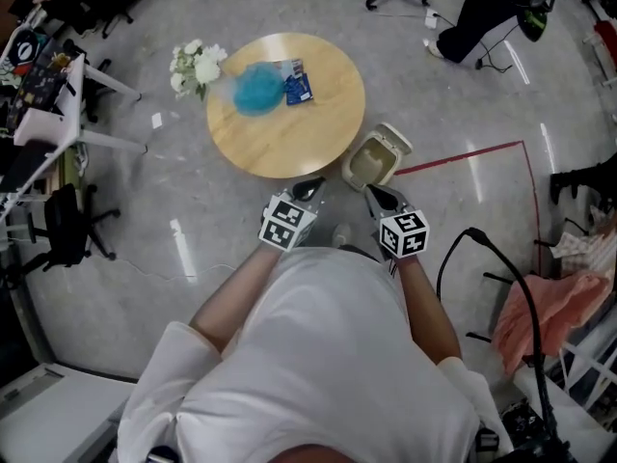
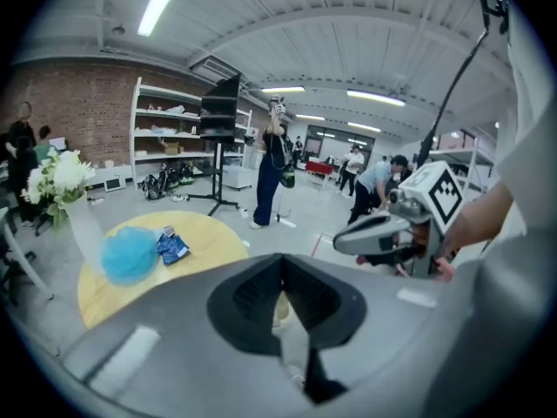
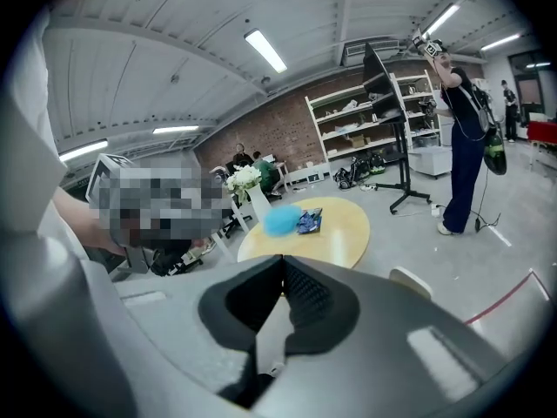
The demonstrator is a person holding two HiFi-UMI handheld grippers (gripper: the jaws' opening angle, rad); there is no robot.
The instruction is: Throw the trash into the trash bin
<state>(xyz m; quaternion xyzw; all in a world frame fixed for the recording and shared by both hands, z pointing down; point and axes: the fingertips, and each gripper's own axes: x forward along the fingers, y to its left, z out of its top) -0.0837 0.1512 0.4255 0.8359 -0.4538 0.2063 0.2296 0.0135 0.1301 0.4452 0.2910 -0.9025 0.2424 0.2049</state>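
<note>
Fluffy pale-blue trash (image 1: 256, 89) beside dark-blue wrapper (image 1: 299, 89), on round table (image 1: 289, 138)

The soft blue lump (image 1: 255, 90) on the counter (image 1: 289, 138) is smeared in the head view, and what it is cannot be told. The print on the dark blue packet (image 1: 298, 88) just beside it is too small to read. By the counter's near edge the trash bin (image 1: 374, 162) stands open, its inside too dim to show contents. The right gripper (image 3: 280, 273) hides most of that bin and the counter's near edge behind its own body. The left gripper (image 2: 280, 273) likewise covers the counter's near edge.
</note>
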